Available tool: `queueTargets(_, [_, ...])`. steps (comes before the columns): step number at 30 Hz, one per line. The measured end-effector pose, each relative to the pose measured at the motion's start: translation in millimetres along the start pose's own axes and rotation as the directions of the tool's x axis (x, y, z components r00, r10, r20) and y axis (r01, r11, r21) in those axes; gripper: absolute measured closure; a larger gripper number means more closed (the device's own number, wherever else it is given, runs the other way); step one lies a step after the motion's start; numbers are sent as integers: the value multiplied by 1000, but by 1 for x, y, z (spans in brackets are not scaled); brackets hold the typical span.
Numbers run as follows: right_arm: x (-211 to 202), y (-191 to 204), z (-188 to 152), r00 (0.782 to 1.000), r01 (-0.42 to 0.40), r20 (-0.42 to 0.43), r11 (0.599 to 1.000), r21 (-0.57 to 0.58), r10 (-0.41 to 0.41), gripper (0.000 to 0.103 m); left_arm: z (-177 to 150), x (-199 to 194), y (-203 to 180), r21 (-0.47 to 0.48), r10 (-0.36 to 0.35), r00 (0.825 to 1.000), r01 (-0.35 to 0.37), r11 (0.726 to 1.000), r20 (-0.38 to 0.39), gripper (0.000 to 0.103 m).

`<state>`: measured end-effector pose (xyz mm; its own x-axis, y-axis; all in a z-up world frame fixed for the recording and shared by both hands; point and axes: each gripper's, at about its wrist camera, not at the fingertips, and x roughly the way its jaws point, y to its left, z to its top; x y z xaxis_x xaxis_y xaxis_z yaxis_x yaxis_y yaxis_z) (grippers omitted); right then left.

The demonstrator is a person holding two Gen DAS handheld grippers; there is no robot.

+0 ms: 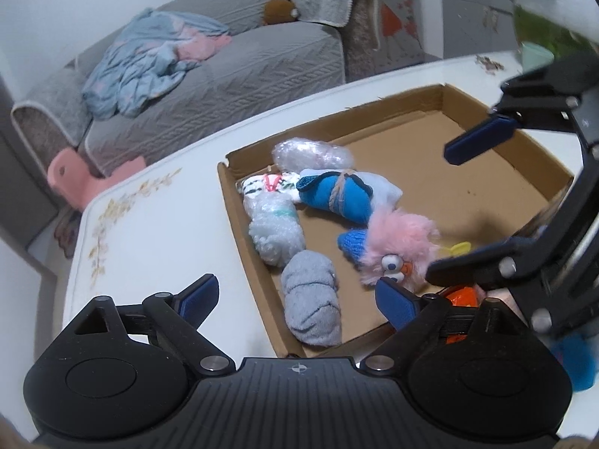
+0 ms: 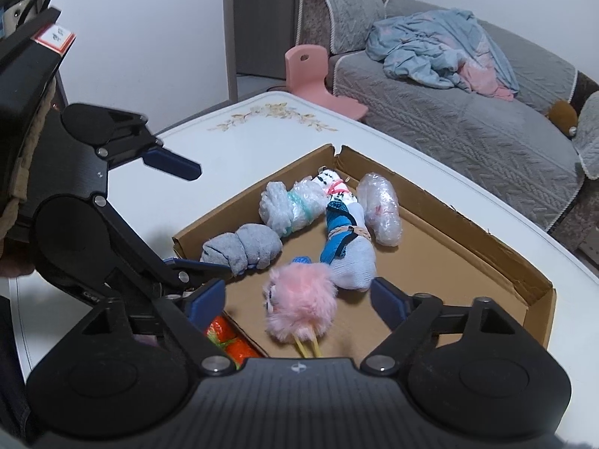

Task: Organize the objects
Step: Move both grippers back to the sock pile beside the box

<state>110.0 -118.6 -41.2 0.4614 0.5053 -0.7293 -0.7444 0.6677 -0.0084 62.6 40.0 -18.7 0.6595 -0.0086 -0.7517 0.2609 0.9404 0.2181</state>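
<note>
Both hand-held grippers (left (image 1: 297, 295), right (image 2: 297, 295)) gape empty above the cardboard tray (image 2: 468, 220), seemingly.

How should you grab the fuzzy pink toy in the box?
Probably pinch the fuzzy pink toy across its round, fluffy body, coming down from above. It lies flat on the cardboard box floor, free on both sides, and the soft fur should squash between the pads.

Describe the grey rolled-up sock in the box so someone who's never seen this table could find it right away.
On the white table sits a shallow cardboard box holding several small bundles. The grey sock roll lies along the box wall near one corner, end to end with a bubble-wrapped bundle. It is the only plain grey cloth roll; its neighbours are clear bubble wrap, blue and white socks, or pink fluff.
</note>
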Motion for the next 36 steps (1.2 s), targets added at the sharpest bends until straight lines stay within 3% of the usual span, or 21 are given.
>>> queueTargets(9, [-20,13,-6,999,21,37,999,28,-22,9,-14,-23,-1,-79,18,1000,-16,997,24,6])
queueTargets(15, [-64,23,-27,987,29,154,995,98,-44,4,-32,-52,3,-224,27,997,-11,975,69,0])
queueTargets(19, [-101,32,-56,960,47,264,987,154,-87,1,-56,-70,2,-336,33,994,2,942,100,0])
queueTargets(23, [-136,48,-99,905,124,380,972,199,-193,0,-91,-87,-11,-413,36,990,24,910,137,0])
queueTargets(25, [-141,53,-128,884,116,410,954,275,-225,0,-110,-93,-25,-425,42,987,27,905,152,0])
queueTargets(27, [-131,46,-155,910,77,351,922,381,-221,0,-126,-95,-45,-412,49,986,22,911,161,0])
queueTargets(29, [-114,42,-169,932,95,289,917,388,-219,3,-135,-93,-67,-360,39,985,24,933,166,0])
queueTargets(32, [-100,37,-175,927,173,251,910,377,-280,2,-139,-84,-91,-279,-23,985,71,958,171,0])
queueTargets(36, [-81,23,-171,942,149,229,915,375,-247,5,-137,-63,-106,-232,-50,989,81,969,139,1])
